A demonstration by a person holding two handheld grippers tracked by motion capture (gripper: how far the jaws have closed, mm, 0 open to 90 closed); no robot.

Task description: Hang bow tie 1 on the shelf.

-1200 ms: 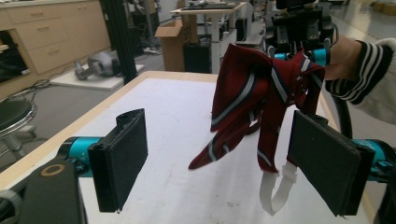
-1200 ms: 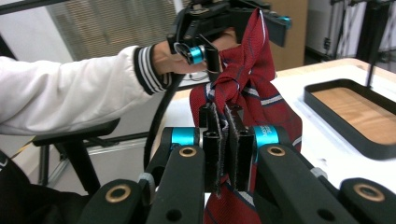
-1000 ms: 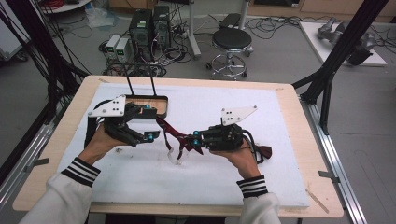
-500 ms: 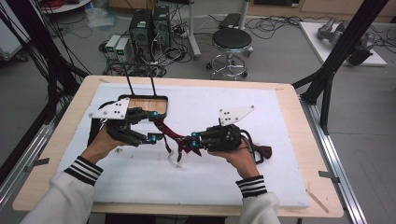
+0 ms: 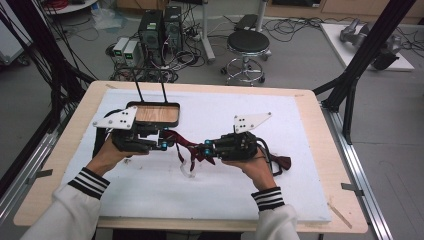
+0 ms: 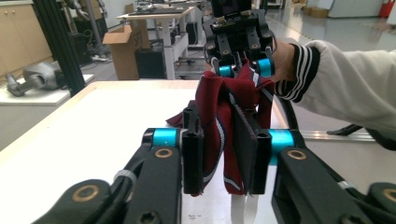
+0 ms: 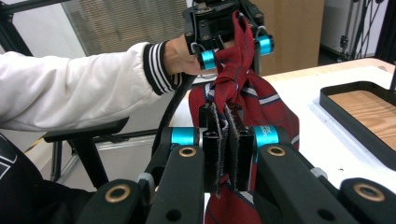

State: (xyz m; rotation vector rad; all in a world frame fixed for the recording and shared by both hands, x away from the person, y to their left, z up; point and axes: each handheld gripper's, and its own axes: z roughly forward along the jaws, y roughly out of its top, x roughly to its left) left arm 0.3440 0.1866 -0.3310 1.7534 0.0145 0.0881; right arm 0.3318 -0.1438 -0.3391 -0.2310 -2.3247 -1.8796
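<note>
Your left gripper (image 5: 167, 145) has just been closing and now clamps the red striped tie (image 5: 187, 148); your right gripper (image 5: 204, 150) pinches its other part tight, the tie stretched between them above the white table (image 5: 300, 150), near the tray (image 5: 157, 114).

L claw (image 6: 223, 161) closing on red tie (image 6: 219, 116).

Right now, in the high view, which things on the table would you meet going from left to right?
Left gripper → red striped tie → right gripper → dark red end of the tie.
</note>
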